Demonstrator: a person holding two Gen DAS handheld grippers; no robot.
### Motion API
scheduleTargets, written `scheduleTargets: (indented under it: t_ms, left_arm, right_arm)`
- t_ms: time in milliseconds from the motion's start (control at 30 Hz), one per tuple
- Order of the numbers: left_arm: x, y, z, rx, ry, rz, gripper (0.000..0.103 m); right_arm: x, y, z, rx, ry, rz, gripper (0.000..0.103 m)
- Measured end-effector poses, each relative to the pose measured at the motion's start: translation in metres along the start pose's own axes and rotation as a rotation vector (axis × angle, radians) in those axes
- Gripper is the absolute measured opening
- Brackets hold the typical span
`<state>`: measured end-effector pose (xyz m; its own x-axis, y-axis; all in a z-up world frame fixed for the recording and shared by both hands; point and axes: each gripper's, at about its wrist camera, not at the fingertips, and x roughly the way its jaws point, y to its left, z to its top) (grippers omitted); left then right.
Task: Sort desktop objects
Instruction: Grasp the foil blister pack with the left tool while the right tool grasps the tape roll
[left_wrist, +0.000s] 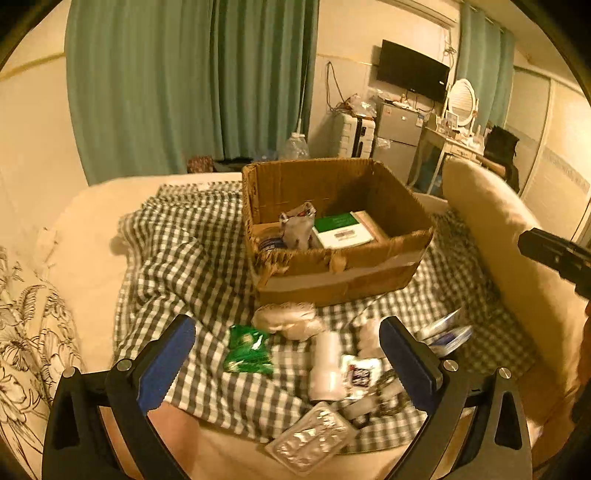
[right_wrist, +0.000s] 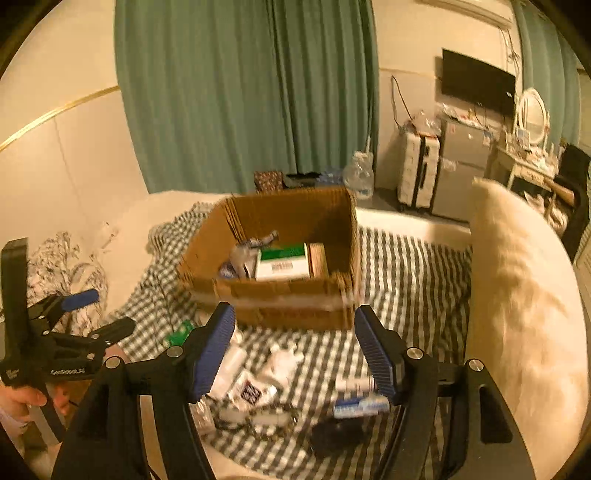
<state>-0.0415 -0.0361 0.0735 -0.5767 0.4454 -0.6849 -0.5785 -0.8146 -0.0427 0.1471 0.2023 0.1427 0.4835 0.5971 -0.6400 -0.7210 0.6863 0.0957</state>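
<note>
Checkered cloth (left_wrist: 192, 258) over bed, cardboard box (left_wrist: 332, 273) atop; green curtains (left_wrist: 184, 81) behind.

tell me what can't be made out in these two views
- Cardboard box contents, left wrist view: near wall hides all but the green-and-white carton and a crumpled packet.
- Small items on the checked cloth, right wrist view: motion blur, labels unreadable.
- Blister pack: print too small.

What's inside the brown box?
Inside the cardboard box lies a green-and-white box, flat on another brownish packet. Beside it sits a crinkly silver packet and something blue-and-white. The front wall hides whatever else lies at the bottom.
</note>
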Motion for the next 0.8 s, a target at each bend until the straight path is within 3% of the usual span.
scheduleTargets:
  t_ms: [167,300,500,700,800]
  left_arm:
    - [0.013,0.001,-0.046,0.010,0.020,-0.009,0.102]
    - [0.032,-0.005,-0.076,0.017,0.105,-0.036,0.102]
    - [0.053,-0.030,-0.126,0.166,0.186,-0.060,0.102]
    - [0.070,-0.047,-0.143,0.228,0.246,-0.076,0.102]
    - [0.081,-0.044,-0.147,0.202,0.275,-0.076,0.102]
  right_arm:
    - [0.014,-0.010,-0.045,0.057,0.070,-0.004,0.067]
    - [0.016,-0.010,-0.092,0.097,0.132,-0.018,0.067]
    - [0.024,0.005,-0.165,0.160,0.318,-0.012,0.067]
    - [0.042,0.023,-0.205,0.168,0.430,0.006,0.068]
    - [0.048,0.035,-0.215,0.142,0.457,0.025,0.077]
